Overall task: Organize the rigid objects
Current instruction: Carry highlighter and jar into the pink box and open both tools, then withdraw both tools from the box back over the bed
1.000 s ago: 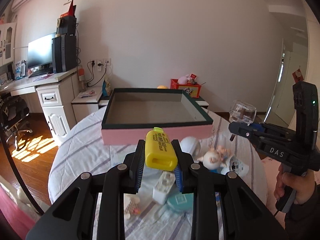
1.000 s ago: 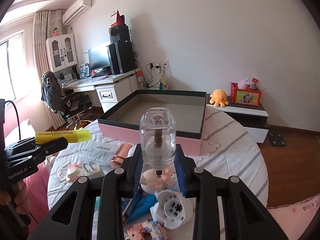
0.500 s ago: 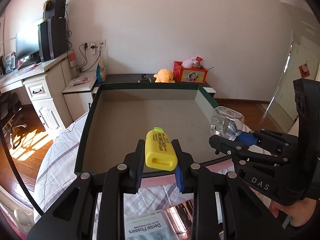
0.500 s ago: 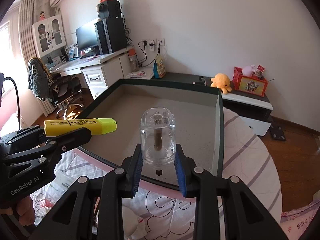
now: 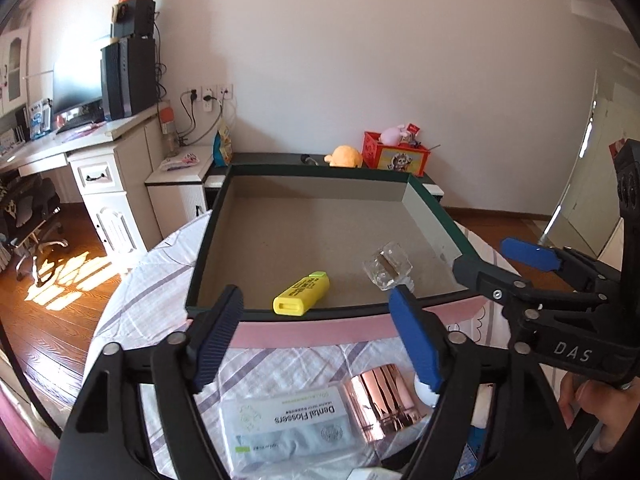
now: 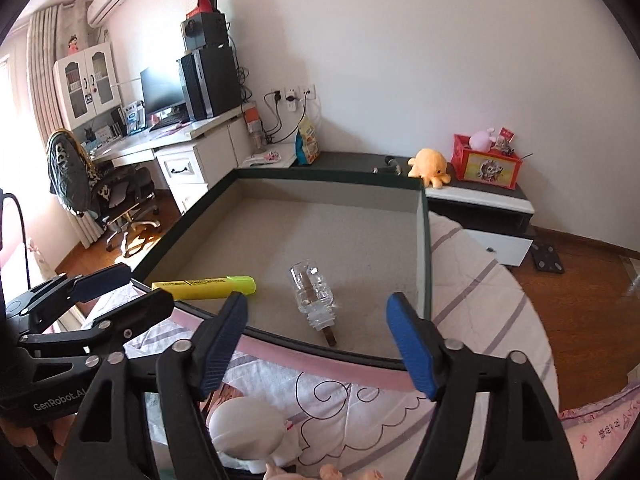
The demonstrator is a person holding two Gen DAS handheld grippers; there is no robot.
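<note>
A pink box with a dark green rim (image 5: 320, 332) (image 6: 426, 240) stands on the round table. On its grey floor near the front wall lie a yellow highlighter (image 5: 302, 294) (image 6: 204, 282) and, to its right, a clear small bottle (image 5: 387, 266) (image 6: 312, 288) on its side. My left gripper (image 5: 316, 304) (image 6: 146, 284) hovers over the front rim with its jaws opening and nothing pressed between them. My right gripper (image 6: 317, 304) (image 5: 480, 258) hangs beside it on the right, its jaws also opening, free of the bottle.
In front of the box on the striped cloth lie a dental flossers pack (image 5: 288, 420), a rose-gold cylinder (image 5: 380, 400) and a white round object (image 6: 244, 428). Behind the table are a white desk (image 6: 180, 148) and a low cabinet with an orange plush (image 6: 430, 166).
Both grippers moved forward over the box and spread their jaws. The highlighter left the left gripper and the clear bottle left the right one; both now rest inside the box.
</note>
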